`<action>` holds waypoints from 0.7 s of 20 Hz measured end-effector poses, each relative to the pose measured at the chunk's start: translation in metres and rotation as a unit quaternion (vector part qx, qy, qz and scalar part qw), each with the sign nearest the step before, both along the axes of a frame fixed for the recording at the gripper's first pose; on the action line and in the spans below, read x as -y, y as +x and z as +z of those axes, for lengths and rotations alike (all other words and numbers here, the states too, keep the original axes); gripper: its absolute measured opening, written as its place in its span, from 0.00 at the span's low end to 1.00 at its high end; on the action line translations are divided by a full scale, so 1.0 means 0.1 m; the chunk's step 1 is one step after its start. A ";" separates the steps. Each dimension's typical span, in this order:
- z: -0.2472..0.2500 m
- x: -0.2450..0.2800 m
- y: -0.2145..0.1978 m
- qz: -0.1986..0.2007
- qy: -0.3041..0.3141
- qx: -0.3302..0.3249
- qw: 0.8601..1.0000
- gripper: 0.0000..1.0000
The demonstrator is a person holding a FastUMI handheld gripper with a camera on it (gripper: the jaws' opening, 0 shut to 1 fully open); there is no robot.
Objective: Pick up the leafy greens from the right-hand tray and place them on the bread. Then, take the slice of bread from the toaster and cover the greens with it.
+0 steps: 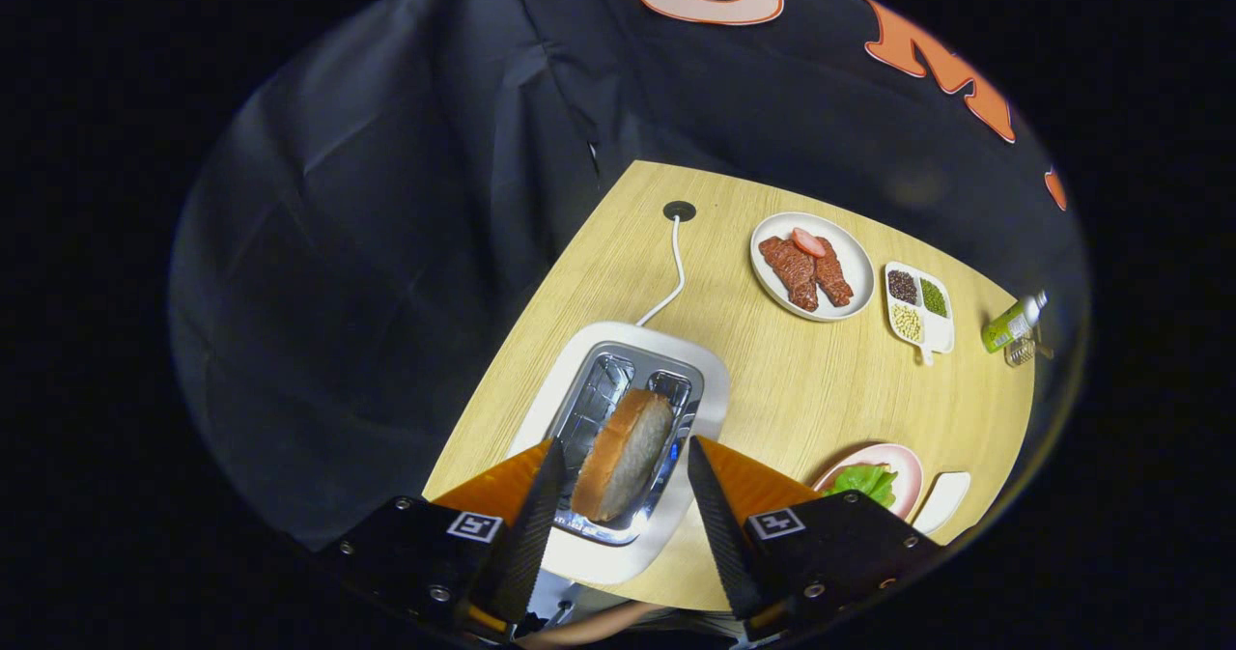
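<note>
A slice of bread (623, 457) with a brown crust stands upright in a slot of the white toaster (710, 370). My gripper (624, 445) hovers over the toaster, open, one finger on each side of the slice with a small gap at both sides. Beyond the right finger, leafy greens (864, 481) lie on a pink plate (908, 462); whatever is under them is hidden. A white tray (943, 498) sits just right of that plate.
The toaster's white cable (676, 273) runs to a hole in the wooden table (801, 389). Further back stand a white plate of meat slices (811, 266), a divided dish of beans (919, 307) and a green bottle (1012, 324) near the table's edge.
</note>
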State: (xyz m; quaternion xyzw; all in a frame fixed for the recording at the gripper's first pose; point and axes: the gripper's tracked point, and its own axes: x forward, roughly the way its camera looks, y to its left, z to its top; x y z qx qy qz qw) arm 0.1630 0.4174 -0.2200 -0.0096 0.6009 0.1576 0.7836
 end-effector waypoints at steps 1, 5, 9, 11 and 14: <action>-0.02 0.03 0.03 -0.011 -0.007 0.007 1.000 0.75; -0.14 0.09 0.01 -0.030 -0.014 -0.004 0.999 0.56; -0.23 0.07 -0.04 -0.049 0.003 -0.018 0.999 0.39; -0.24 -0.01 -0.09 -0.063 0.028 -0.035 0.997 0.28; -0.18 -0.02 -0.11 -0.077 0.054 -0.050 0.994 0.17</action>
